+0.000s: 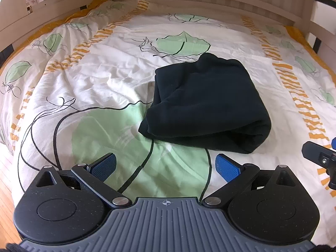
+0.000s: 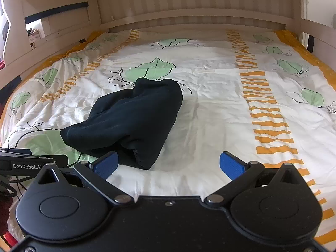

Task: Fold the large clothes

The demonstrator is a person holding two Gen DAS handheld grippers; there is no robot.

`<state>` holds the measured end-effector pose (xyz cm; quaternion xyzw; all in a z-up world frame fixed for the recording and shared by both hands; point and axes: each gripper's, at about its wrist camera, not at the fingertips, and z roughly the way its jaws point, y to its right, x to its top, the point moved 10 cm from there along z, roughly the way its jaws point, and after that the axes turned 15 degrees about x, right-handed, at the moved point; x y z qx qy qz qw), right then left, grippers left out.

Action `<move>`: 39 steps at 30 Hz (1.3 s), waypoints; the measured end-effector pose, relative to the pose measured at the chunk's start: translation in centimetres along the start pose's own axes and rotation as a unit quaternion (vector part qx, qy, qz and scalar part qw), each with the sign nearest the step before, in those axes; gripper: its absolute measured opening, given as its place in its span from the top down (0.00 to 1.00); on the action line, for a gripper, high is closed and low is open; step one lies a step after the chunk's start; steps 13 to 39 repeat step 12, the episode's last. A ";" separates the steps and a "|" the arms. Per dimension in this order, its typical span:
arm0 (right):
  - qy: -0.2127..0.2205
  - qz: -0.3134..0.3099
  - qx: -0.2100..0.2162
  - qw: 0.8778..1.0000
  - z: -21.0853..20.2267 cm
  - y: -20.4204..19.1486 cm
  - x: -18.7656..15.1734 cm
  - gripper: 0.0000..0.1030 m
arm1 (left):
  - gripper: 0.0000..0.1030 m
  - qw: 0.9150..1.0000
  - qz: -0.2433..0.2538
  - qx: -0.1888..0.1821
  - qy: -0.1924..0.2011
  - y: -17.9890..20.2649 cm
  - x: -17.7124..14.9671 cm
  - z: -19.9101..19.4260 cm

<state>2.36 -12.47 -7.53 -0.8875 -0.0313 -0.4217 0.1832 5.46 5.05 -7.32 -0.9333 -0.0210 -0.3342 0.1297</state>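
Dark folded garment (image 1: 206,103) lies mid-bed on leaf-print duvet (image 1: 100,79). Left gripper (image 1: 166,166) and right gripper (image 2: 169,163) both spread wide, empty, near its front edge

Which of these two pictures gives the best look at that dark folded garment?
The left wrist view: the dark garment lies whole and unobstructed. In the right wrist view, its near edge is partly hidden behind a blue finger.
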 end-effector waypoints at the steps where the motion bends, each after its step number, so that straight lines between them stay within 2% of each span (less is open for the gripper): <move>1: -0.001 0.000 0.001 1.000 0.1 0.0 0.0 0.00 | 0.01 1.000 0.000 0.000 0.000 0.0 0.0 0.0; 39: -0.011 0.004 0.006 1.000 0.8 0.1 -0.2 0.00 | 0.01 1.000 -0.004 -0.003 -0.002 0.1 0.0 0.2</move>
